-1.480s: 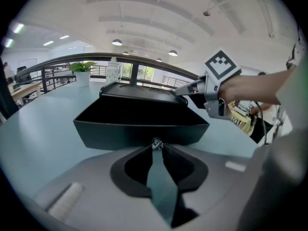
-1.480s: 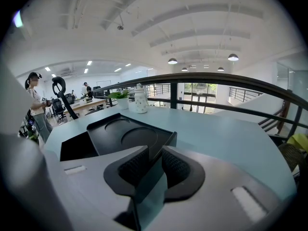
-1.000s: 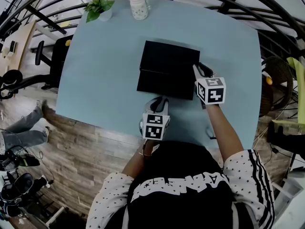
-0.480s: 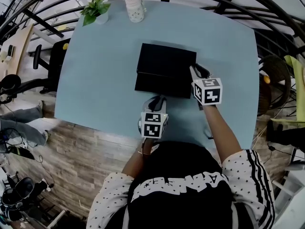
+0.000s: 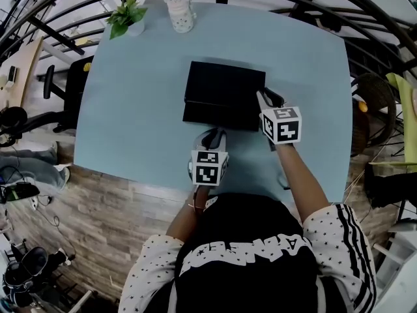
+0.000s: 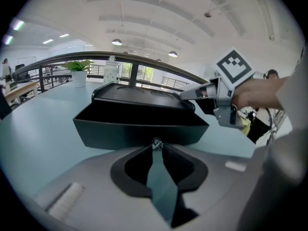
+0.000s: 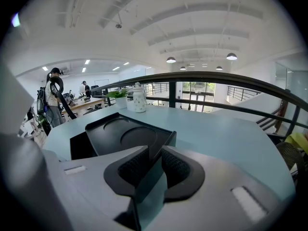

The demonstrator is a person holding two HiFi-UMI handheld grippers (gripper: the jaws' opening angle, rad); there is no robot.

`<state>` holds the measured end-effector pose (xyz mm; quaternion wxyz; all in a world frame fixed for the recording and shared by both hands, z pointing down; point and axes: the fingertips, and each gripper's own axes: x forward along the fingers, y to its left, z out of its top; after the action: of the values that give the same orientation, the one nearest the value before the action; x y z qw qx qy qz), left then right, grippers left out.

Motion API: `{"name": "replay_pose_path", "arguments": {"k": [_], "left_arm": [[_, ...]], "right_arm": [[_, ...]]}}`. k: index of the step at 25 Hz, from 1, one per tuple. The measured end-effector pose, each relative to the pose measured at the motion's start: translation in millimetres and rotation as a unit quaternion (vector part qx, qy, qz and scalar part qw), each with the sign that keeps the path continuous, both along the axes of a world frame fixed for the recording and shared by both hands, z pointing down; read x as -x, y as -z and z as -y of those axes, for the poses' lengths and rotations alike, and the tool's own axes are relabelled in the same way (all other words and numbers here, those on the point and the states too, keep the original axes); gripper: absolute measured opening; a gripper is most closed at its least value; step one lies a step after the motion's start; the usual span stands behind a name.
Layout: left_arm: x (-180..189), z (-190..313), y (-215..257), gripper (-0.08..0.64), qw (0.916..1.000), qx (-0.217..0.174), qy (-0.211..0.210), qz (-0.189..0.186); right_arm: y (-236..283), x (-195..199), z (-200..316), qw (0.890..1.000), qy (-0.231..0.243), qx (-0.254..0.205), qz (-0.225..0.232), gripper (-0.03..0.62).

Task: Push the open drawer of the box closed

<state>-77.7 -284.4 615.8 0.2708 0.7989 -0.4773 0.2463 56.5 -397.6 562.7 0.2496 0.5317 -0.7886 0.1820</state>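
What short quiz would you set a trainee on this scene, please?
1. True or false: the drawer of the black box is fully shut.
2. The left gripper is: A) at the drawer's front B) on top of the black box C) behind the black box.
3. Fill in: the right gripper meets the black box on its ___ side.
Key: 1 false; 2 A; 3 right.

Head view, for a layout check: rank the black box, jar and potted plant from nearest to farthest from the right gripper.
1. Black box, at the right gripper tips.
2. Jar, far edge.
3. Potted plant, far-left corner.
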Motion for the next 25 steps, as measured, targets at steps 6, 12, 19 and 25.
{"name": "replay_pose_path", "arguments": {"k": [6, 12, 19, 25], "left_arm": [[-1.7, 9.3, 0.3, 0.0, 1.0, 0.0, -0.001, -0.001], [-4.7, 15.0, 1.3, 0.0, 1.0, -0.001, -0.003, -0.002], [-5.6, 21.3, 1.2, 0.0, 1.0, -0.003, -0.006, 0.001], [-5.6, 26.6, 0.1, 0.0, 1.0, -0.004, -0.006, 0.0]], "right_arm": [[0.1, -0.2, 1.1, 1.0, 0.0, 0.002, 0.0, 0.067], [1.3, -1.6, 0.2, 1.0, -0.001, 0.002, 0.001, 0.066], [1.8, -1.7, 0.1, 1.0, -0.003, 0.002, -0.002, 0.066], [1.3, -0.6, 0.0, 1.0, -0.004, 0.002, -0.004, 0.066]]}}
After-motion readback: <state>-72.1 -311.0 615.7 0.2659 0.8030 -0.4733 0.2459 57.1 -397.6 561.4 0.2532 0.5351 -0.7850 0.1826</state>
